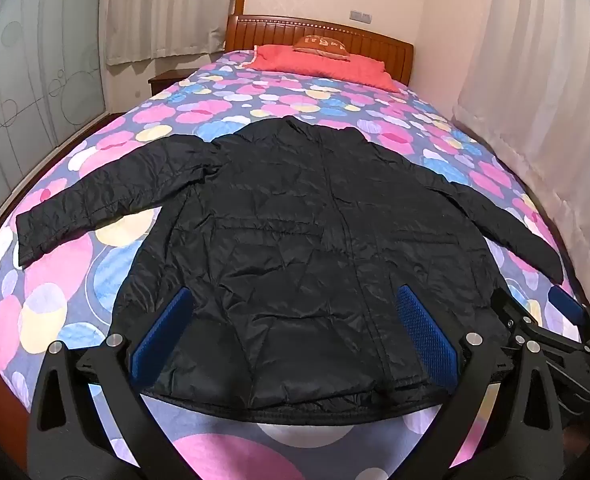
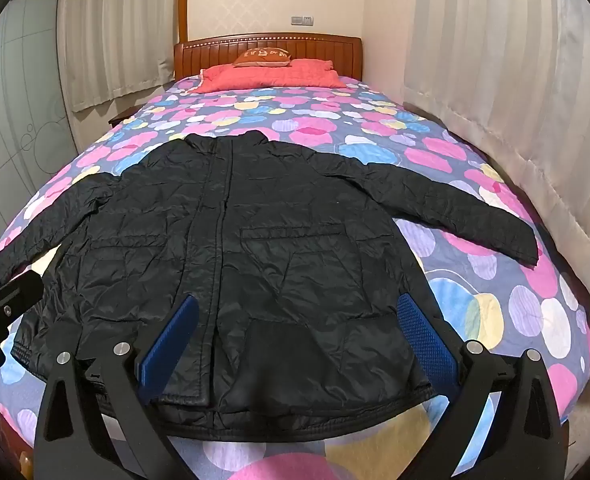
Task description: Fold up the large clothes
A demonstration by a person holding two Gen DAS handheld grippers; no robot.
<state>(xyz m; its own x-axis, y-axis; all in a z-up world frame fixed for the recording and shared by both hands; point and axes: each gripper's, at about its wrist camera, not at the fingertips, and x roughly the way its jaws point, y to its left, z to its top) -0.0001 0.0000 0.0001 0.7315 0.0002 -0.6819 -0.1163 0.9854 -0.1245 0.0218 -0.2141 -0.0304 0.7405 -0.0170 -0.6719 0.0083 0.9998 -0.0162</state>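
- Bedroom with pale curtains, wooden headboard [image 2: 269, 46] and red pillow [image 2: 273, 74] at the far end; bed [image 2: 375, 136] covered by a spotted pink, blue and purple quilt.
- Black jacket [image 1: 295, 232] spread flat on the quilt, front up, zip closed, collar toward the headboard, hem at the near edge, both sleeves angled outward.
- Left gripper [image 1: 291, 344] hovering above the hem, blue pads wide apart, nothing held.
- Right gripper [image 2: 299, 344] likewise spread and empty, poised over the hem on the other side of the zip.
- Probably light, thinly padded and soft; crinkled nylon shell likely slick, so prone to sliding between pads and springing back after a fold.
- Best purchase likely at the stitched hem corners, or at a sleeve cuff [image 2: 529, 246] and shoulder seam, where the fabric is doubled.
- No fold made yet; sleeves likely first to bring inward.
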